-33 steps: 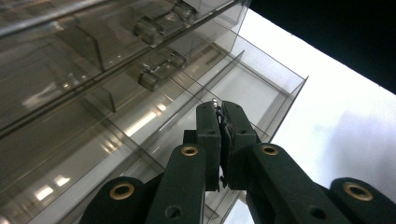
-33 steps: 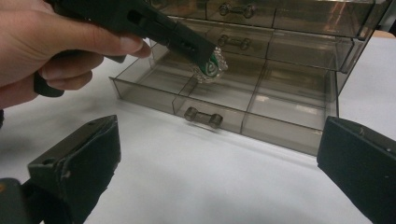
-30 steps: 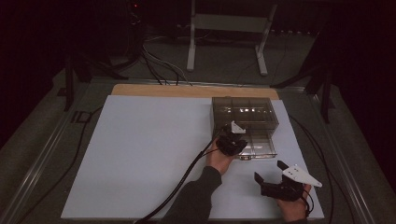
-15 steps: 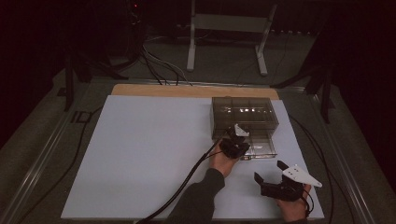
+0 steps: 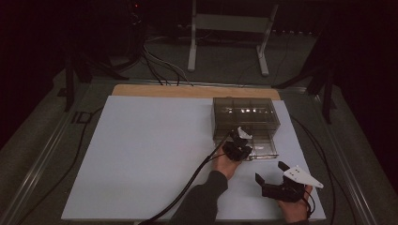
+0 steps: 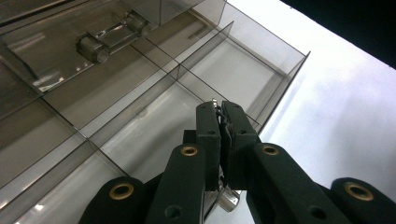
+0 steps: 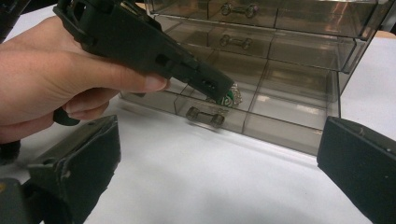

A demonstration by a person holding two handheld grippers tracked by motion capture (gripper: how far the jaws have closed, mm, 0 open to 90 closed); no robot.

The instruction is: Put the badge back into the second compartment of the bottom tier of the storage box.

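Note:
A smoky clear drawer cabinet [image 5: 244, 112] stands at the back right of the white table top [image 5: 141, 159]. Its bottom drawer [image 5: 265, 149] is pulled out, and partitions divide it into compartments [image 6: 140, 126]. My left gripper [image 5: 240, 149] hangs over the drawer's front left part, pointing down into it. It is shut on a small silvery thing with a green part [image 7: 229, 98], which sits between the jaw tips [image 6: 220, 109]. My right gripper [image 5: 271, 172] stands open near the table's front right with nothing between its fingers [image 7: 74, 163].
The cabinet's upper drawers [image 7: 243, 9] are closed and have clear bar handles. A black cable [image 5: 183, 187] trails from the left gripper toward the front edge. A wooden strip [image 5: 187, 91] borders the table's far side, with a metal stand [image 5: 230, 28] behind it.
The left gripper has edged slightly to the right over the open drawer, still shut on the small thing. The right gripper has stayed put.

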